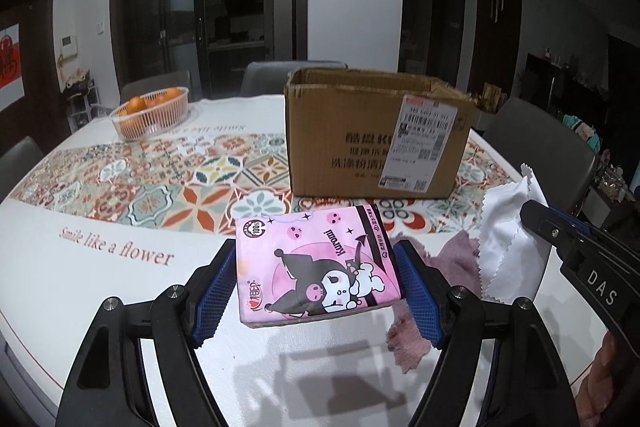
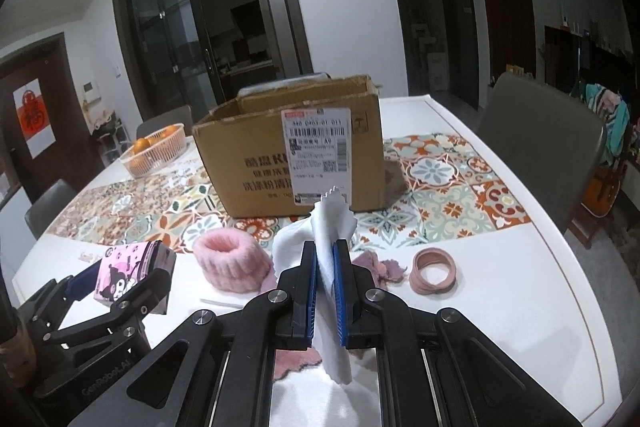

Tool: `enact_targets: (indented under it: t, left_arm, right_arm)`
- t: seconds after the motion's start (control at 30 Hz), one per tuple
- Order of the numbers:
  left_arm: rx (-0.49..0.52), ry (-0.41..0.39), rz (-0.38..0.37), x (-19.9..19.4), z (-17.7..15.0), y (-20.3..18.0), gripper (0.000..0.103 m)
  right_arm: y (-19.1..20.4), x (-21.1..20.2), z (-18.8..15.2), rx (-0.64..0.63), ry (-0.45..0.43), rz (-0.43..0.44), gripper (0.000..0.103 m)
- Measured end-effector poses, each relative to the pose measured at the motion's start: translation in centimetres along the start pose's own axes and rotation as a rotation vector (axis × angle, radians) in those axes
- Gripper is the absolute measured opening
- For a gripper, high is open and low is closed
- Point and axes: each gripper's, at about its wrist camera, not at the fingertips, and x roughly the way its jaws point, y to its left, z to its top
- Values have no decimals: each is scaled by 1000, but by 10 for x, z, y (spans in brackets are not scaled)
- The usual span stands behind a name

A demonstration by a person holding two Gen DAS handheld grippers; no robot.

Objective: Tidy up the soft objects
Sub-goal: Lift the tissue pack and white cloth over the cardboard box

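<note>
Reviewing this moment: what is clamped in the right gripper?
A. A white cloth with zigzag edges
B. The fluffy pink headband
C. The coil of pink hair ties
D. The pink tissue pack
A: the right gripper is shut on the white cloth, while the tissue pack sits in the left gripper.

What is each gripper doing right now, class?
Left gripper: shut on the pink tissue pack.
Right gripper: shut on the white cloth.
</note>
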Motion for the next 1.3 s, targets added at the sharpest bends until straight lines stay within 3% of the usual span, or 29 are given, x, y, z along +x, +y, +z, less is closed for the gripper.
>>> enact_targets:
  t: [0.83,1.3]
  left_arm:
    - [68,-235,3,-49,58,-8,77]
    - [85,-312,8,-52,89,-7,77]
  right_arm:
    - [17,-50,49,-39,-210,21,10]
    - [28,-58,79,-78,-316,28,10]
